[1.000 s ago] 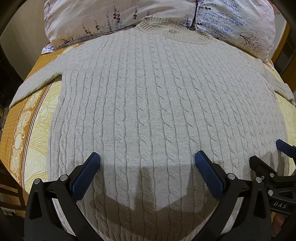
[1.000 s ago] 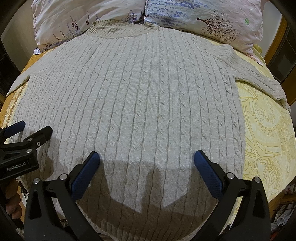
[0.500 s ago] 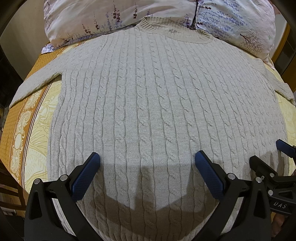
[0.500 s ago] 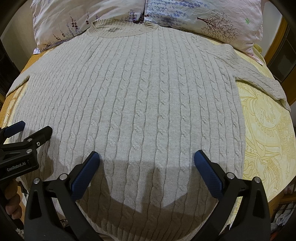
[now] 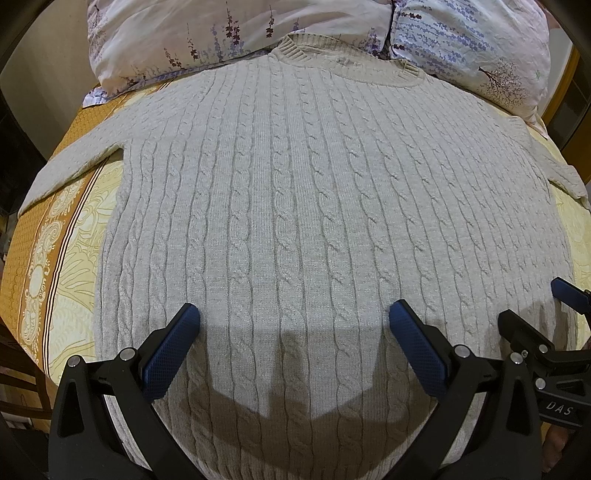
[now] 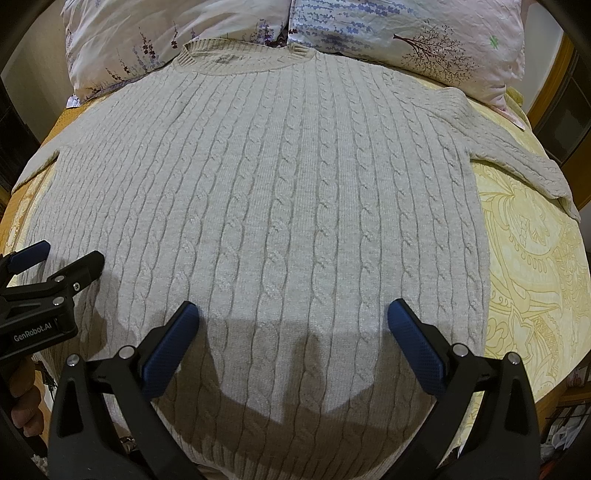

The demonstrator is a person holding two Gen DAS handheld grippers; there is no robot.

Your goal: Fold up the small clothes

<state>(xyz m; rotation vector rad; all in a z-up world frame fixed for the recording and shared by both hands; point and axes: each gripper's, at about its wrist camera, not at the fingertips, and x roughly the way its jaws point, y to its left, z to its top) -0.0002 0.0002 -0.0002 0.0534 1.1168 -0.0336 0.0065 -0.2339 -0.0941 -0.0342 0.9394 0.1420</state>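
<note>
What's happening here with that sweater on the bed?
A person holds two handheld grippers over a beige cable-knit sweater spread flat on a yellow patterned bedspread, collar toward the floral pillows. The left gripper and right gripper are both open above the lower part and grip nothing. Both sleeves lie spread outward; no fold has been made yet.

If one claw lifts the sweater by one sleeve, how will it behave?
The sweater would probably hang limp and stretch, since it is soft cable knit lying flat. It likely drags rather than slides on the patterned bedspread. Its thick knit suggests moderate weight.
</note>
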